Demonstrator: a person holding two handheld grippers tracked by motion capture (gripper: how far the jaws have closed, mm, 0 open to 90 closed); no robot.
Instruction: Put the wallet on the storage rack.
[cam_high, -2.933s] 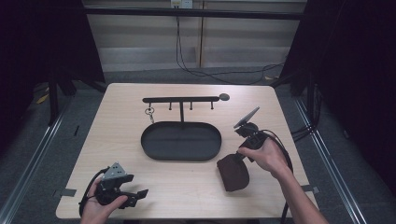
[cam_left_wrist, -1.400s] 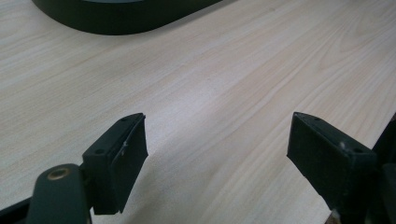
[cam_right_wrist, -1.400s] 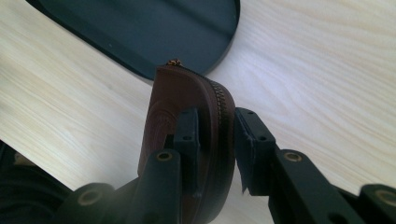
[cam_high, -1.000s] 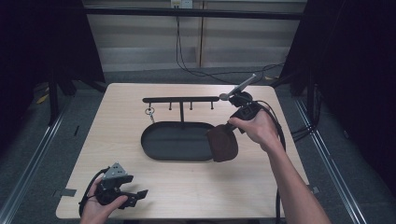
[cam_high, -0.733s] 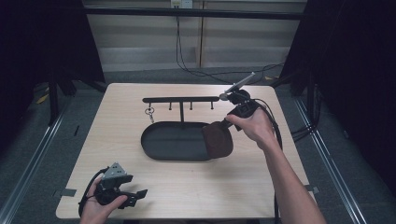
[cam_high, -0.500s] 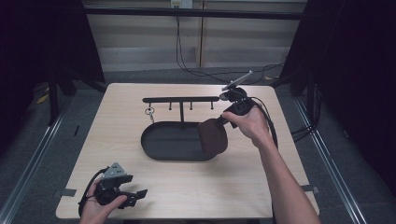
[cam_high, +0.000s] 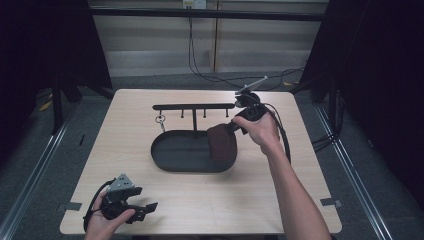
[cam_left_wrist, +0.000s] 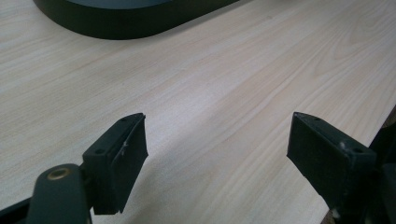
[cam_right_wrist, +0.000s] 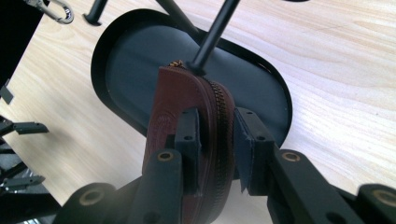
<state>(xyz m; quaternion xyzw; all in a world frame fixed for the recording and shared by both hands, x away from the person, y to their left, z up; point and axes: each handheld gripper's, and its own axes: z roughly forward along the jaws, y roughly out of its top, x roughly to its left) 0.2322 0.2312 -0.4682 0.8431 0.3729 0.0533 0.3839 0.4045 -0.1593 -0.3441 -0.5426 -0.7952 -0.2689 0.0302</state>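
A brown zippered leather pouch (cam_high: 222, 142) (cam_right_wrist: 196, 135) hangs over the right end of the black oval tray (cam_high: 175, 152) (cam_right_wrist: 121, 70), with my right gripper (cam_high: 234, 126) (cam_right_wrist: 215, 140) shut on it across the zipper edge. A black rack with pegs (cam_high: 194, 107) stands on the tray, and its post (cam_right_wrist: 212, 35) rises just beyond the pouch. A metal key ring (cam_high: 160, 119) (cam_right_wrist: 55, 10) hangs from the rack's left end. My left gripper (cam_high: 142, 209) (cam_left_wrist: 217, 158) rests open near the table's front left corner, with bare wood between its jaws.
The wooden table (cam_high: 310, 165) has bare room to the right of and in front of the tray. The tray's near rim (cam_left_wrist: 126, 28) lies beyond my left gripper. Cables (cam_high: 280, 135) trail from the right gripper to the table's right edge.
My right gripper has carried the pouch from the table's front right up and left, to above the tray's right end. The left gripper has not moved.
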